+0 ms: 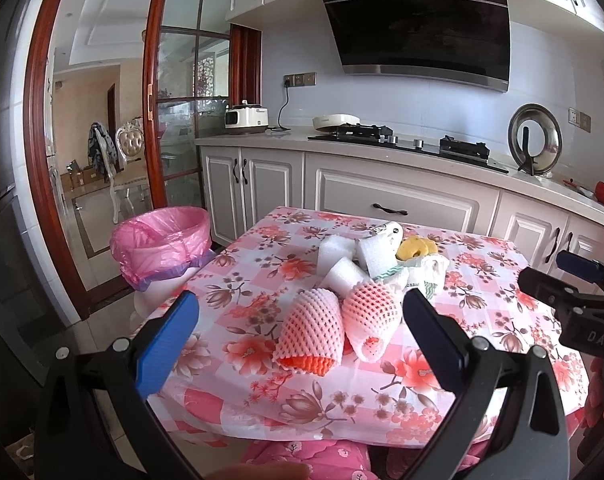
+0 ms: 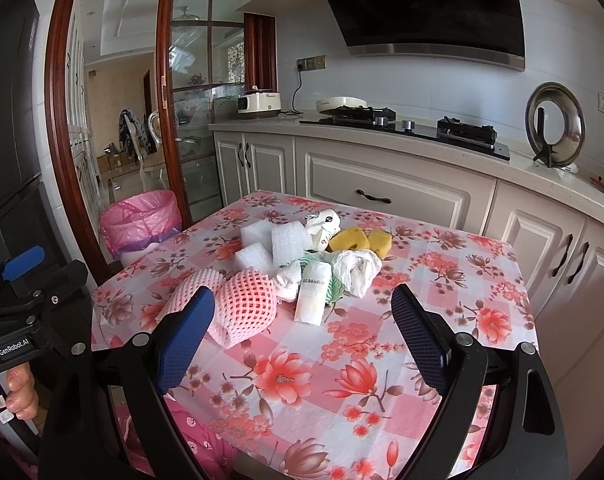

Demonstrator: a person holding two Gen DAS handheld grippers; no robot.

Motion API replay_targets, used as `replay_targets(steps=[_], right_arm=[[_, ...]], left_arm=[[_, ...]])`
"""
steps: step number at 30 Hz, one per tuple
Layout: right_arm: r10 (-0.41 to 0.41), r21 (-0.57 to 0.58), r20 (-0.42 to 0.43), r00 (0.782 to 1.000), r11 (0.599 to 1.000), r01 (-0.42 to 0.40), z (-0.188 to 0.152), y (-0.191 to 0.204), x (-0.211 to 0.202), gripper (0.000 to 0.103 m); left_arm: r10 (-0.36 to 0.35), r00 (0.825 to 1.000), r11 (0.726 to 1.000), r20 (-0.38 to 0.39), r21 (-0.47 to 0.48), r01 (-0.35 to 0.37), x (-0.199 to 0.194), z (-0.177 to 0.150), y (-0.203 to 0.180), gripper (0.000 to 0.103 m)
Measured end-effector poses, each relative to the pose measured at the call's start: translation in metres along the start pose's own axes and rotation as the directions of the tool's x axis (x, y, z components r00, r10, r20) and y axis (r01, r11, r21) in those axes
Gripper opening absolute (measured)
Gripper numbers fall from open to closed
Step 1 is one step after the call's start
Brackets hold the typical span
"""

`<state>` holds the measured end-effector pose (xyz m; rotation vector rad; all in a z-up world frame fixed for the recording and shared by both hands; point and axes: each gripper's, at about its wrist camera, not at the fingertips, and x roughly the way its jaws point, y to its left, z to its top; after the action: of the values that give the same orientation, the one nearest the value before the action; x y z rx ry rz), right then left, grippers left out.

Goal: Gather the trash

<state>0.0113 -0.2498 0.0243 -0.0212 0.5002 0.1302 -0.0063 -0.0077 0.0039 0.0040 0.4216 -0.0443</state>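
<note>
— Kitchen with cream cabinets behind, and a small table under a pink floral tablecloth [image 2: 342, 364] in front. Where's the trash?

— Heaped at the middle of the table, toward the far edge: two pink foam fruit nets [image 1: 334, 326] nearest the near-left side, white foam blocks [image 1: 342, 254] behind them, a crumpled white plastic bag [image 2: 358, 268], a slim white wrapper tube [image 2: 312, 294] and yellow sponge pieces [image 2: 360, 240] toward the far-right.

— And the bin?

— A round bin lined with a pink plastic bag [image 1: 162, 244], on the floor just off the table's left edge.

— The grippers?

— The left gripper [image 1: 302, 340] hangs over the near edge with its jaws spread wide, framing the nets, gripping nothing. The right gripper [image 2: 302, 336] is likewise wide apart and empty, facing the wrapper tube.

— What could go wrong?

— I'd guess the nets squash and slip from a shallow pinch. The pile is touching itself, so pulling one piece may drag foam blocks off the table edge. Both grippers aiming at the same heap could also bump each other.
</note>
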Motion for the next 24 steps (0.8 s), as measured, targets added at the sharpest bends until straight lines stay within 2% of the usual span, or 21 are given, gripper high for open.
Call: replay_targets(steps=[12,18,24], right_arm=[[0.005,-0.006,-0.009,1.000,1.000,-0.005,-0.005,0.003,0.008,0.084],[0.000,0.004,-0.030,1.000,1.000,0.000,-0.011,-0.002,0.023,0.084],[-0.008,0.043,-0.083,0.997,0.999,0.012,-0.020,-0.015,0.057,0.084]], left_arm=[[-0.031,0.999,0.999,-0.023,0.007,0.031,0.009,-0.005,-0.002,0.099],[-0.034,0.998,0.999,-0.061,0.002,0.034,0.029,-0.006,0.007,0.099],[0.028,0.995,0.999,-0.092,0.026,-0.026,0.066,-0.016,0.021,0.099]])
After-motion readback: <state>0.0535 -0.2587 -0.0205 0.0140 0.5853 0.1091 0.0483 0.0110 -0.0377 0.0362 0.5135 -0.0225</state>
